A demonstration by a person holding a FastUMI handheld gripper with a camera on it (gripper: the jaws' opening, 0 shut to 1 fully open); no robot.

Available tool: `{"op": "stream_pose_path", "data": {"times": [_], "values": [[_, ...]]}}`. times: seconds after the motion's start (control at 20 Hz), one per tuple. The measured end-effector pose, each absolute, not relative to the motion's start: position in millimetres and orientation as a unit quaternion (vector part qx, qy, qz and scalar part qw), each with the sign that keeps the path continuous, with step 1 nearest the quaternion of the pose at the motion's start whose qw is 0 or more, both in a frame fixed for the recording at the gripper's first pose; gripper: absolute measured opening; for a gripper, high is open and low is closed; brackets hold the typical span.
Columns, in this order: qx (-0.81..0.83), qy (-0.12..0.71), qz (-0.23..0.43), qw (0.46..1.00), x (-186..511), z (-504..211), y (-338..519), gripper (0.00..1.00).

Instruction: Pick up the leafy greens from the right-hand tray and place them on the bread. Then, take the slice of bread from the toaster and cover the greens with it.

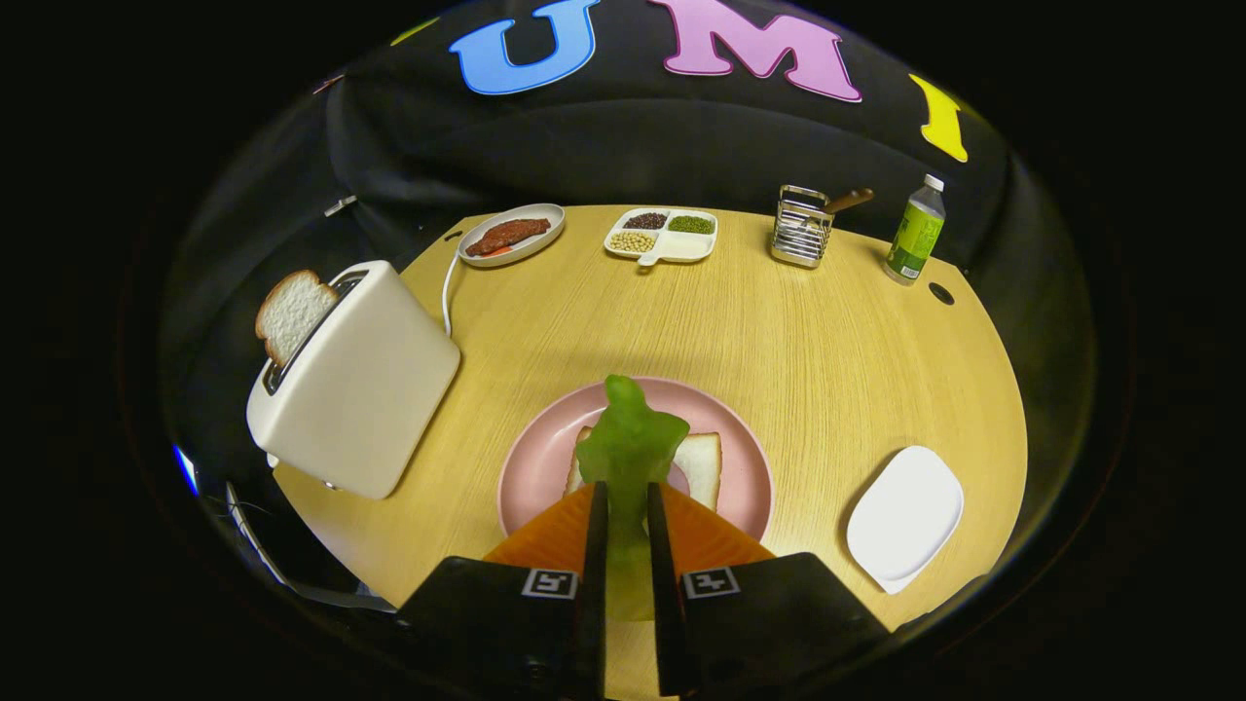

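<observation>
My gripper point(623, 492) is shut on the leafy greens point(628, 443), a pale green leaf that sticks out ahead of the fingers. The leaf hangs over a slice of bread point(703, 465) lying on a pink plate point(535, 462) just beyond the fingers. Whether the leaf touches the bread I cannot tell. To the left stands a white toaster point(365, 385) with a second slice of bread point(292, 313) poking out of its slot. The white tray point(905, 516) to the right of the plate is bare.
Along the far edge of the round wooden table point(779, 341) sit a dish with a brown piece of meat point(511, 235), a divided dish of beans point(664, 234), a metal rack point(802, 227) and a green bottle point(916, 232). The toaster's white cord point(448, 292) runs back toward the meat dish.
</observation>
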State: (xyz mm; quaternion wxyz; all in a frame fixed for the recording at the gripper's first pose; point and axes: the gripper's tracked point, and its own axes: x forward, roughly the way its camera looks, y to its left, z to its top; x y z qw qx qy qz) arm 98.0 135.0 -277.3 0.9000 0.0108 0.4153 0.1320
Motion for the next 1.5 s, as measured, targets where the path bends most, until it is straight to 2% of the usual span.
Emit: {"op": "stream_pose_path", "data": {"times": [0.2,0.4,0.5,0.55,0.6,1.0,1.3,1.5], "values": [[-0.005,0.421,0.124,0.898,102.0,-289.8,133.1,0.36],[-0.011,0.419,0.125,0.899,103.4,-292.1,137.9,0.54],[-0.011,0.410,0.130,0.903,101.6,-288.0,142.6,0.74],[-0.012,0.406,0.129,0.905,101.0,-285.9,143.6,0.92],[-0.010,0.401,0.128,0.907,101.6,-279.7,144.7,1.00],[-0.015,0.327,0.167,0.930,113.0,-192.2,187.0,1.00],[-0.018,0.274,0.228,0.934,117.3,-124.7,260.6,1.00],[-0.031,0.265,0.262,0.927,116.7,-107.9,312.4,0.99]]}}
